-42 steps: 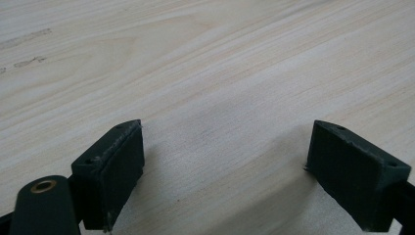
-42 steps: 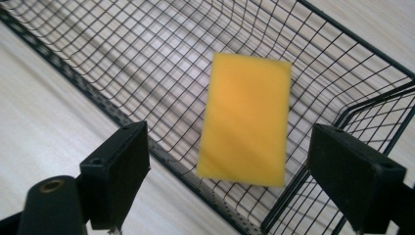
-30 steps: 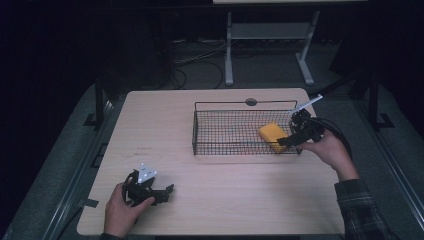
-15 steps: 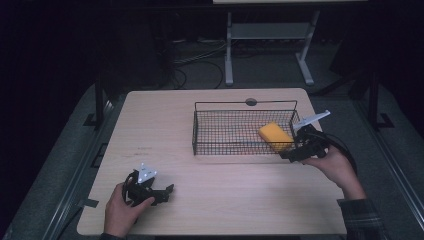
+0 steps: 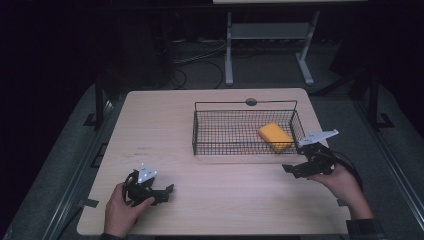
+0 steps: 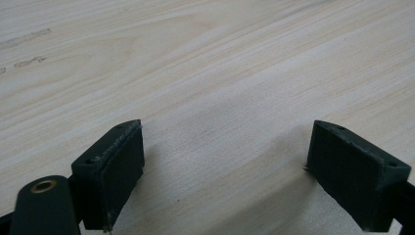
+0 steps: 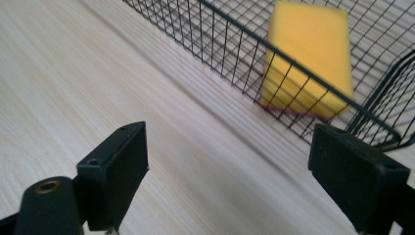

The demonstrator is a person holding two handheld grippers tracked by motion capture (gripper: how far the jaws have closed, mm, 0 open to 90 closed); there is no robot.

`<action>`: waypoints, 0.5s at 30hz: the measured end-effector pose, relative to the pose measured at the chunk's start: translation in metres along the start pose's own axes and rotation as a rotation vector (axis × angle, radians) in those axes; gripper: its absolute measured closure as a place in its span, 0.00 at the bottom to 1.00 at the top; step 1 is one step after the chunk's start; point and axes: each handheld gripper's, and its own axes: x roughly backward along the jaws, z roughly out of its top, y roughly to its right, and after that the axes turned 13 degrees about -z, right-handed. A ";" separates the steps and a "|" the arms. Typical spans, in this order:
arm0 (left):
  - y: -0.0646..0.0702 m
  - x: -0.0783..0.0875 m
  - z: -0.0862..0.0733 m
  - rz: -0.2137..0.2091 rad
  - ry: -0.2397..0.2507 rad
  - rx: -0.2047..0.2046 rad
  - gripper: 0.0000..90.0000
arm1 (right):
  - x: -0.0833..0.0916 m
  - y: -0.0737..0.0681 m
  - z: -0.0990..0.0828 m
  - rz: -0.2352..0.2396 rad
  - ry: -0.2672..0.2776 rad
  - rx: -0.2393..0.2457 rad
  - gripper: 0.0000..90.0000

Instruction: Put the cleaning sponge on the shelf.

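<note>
The sponge [image 5: 276,136] lies in the right end of the wire basket [image 5: 200,131], which stands toward the far right part of the surface [image 5: 160,125] in the high view. The right tongs [image 5: 301,169] sit just outside the basket's near right corner, spread wide and empty; the left tongs [image 5: 161,193] rest near the near left corner, also wide. The placing looks done, so the next move is likely just to set the right hand down clear of the wire.

In the left gripper view the left tongs [image 6: 225,171] gape over bare wood.

In the right gripper view the right tongs [image 7: 227,174] stand wide, the blurred sponge [image 7: 308,58] behind the mesh [image 7: 220,44], its lower edge hard to make out.
</note>
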 end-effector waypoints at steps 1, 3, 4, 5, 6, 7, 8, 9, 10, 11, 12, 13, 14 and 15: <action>0.000 0.000 0.000 0.000 0.000 0.000 0.14 | 0.000 0.000 -0.003 -0.003 0.003 0.005 0.16; 0.000 0.000 0.000 0.000 0.000 0.000 0.14 | -0.001 -0.002 -0.008 -0.008 0.008 0.002 0.16; 0.000 0.000 0.000 0.000 0.000 0.000 0.14 | -0.001 -0.003 -0.010 -0.007 0.009 0.000 0.16; 0.000 0.000 0.000 0.000 0.000 0.000 0.14 | -0.001 -0.004 -0.012 -0.013 0.011 0.003 0.16; 0.000 0.000 0.000 0.000 0.000 0.000 0.14 | -0.001 -0.005 -0.015 -0.016 0.014 -0.001 0.16; 0.000 0.000 0.000 0.000 0.000 0.000 0.14 | -0.002 -0.005 -0.017 -0.014 0.014 -0.005 0.16; 0.000 0.000 0.000 0.000 0.000 0.000 0.14 | -0.002 -0.006 -0.019 -0.014 0.015 -0.008 0.16; 0.000 0.000 0.000 0.000 0.001 0.000 0.14 | -0.002 -0.007 -0.021 -0.014 0.017 -0.011 0.16; 0.000 0.000 0.000 0.000 0.000 0.000 0.14 | -0.003 -0.008 -0.023 -0.016 0.017 -0.007 0.16; 0.000 0.000 0.000 0.000 0.000 0.000 0.14 | -0.003 -0.009 -0.025 -0.022 0.017 -0.004 0.15; 0.000 0.000 0.000 0.000 0.000 0.000 0.14 | -0.003 -0.010 -0.027 -0.029 0.019 -0.002 0.15; 0.000 0.000 0.000 0.000 0.001 0.000 0.14 | -0.003 -0.011 -0.029 -0.029 0.021 -0.005 0.15; 0.000 0.000 0.000 0.000 0.002 0.000 0.14 | -0.003 -0.011 -0.032 -0.032 0.027 -0.004 0.15; 0.000 0.000 0.000 0.000 0.003 0.000 0.14 | -0.003 -0.012 -0.034 -0.032 0.030 -0.007 0.15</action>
